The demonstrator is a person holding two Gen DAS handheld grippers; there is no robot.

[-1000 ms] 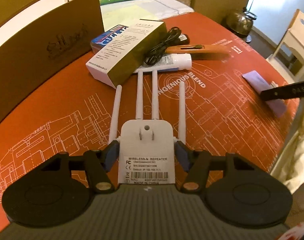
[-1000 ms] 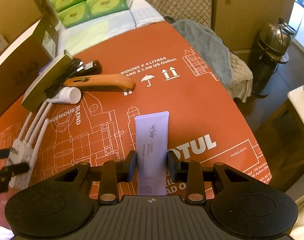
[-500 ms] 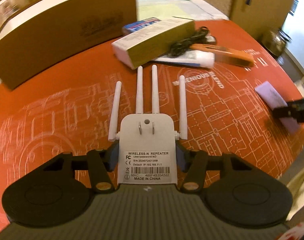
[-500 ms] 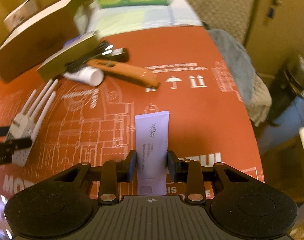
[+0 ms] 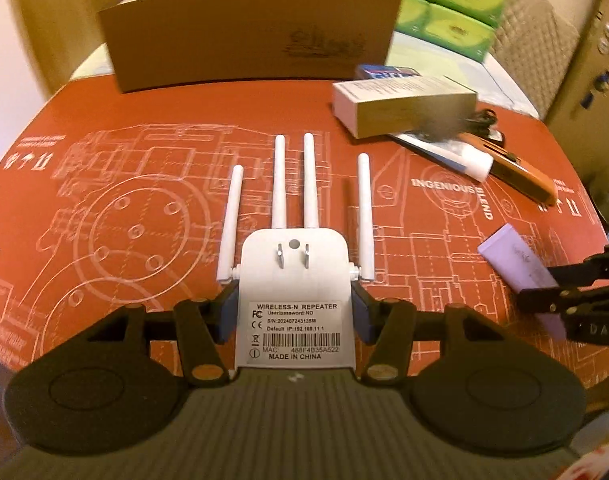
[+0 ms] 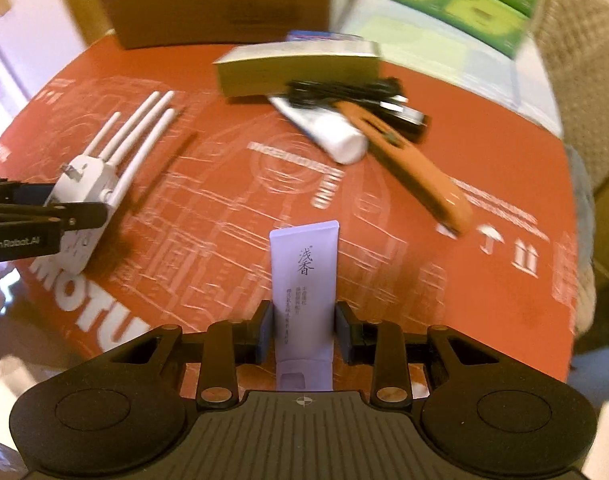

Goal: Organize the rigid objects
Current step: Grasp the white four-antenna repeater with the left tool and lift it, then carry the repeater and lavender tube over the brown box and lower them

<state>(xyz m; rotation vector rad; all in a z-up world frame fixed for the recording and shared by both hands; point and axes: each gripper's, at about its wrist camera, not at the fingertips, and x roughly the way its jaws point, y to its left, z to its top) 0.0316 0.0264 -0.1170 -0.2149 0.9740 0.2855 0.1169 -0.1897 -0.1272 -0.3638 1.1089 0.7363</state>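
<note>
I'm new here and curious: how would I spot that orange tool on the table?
Start at the big brown cardboard box at the back of the red mat. Right of it lies a pile: a long flat carton, a black cable, a white tube. The orange utility knife juts out diagonally, the only orange thing.

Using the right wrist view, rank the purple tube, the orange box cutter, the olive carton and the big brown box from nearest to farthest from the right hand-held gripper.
1. Purple tube: between the fingers of the right hand-held gripper.
2. Orange box cutter: ahead, to the right.
3. Olive carton: farther back, behind the cutter.
4. Big brown box: at the far edge, left of centre.
</note>
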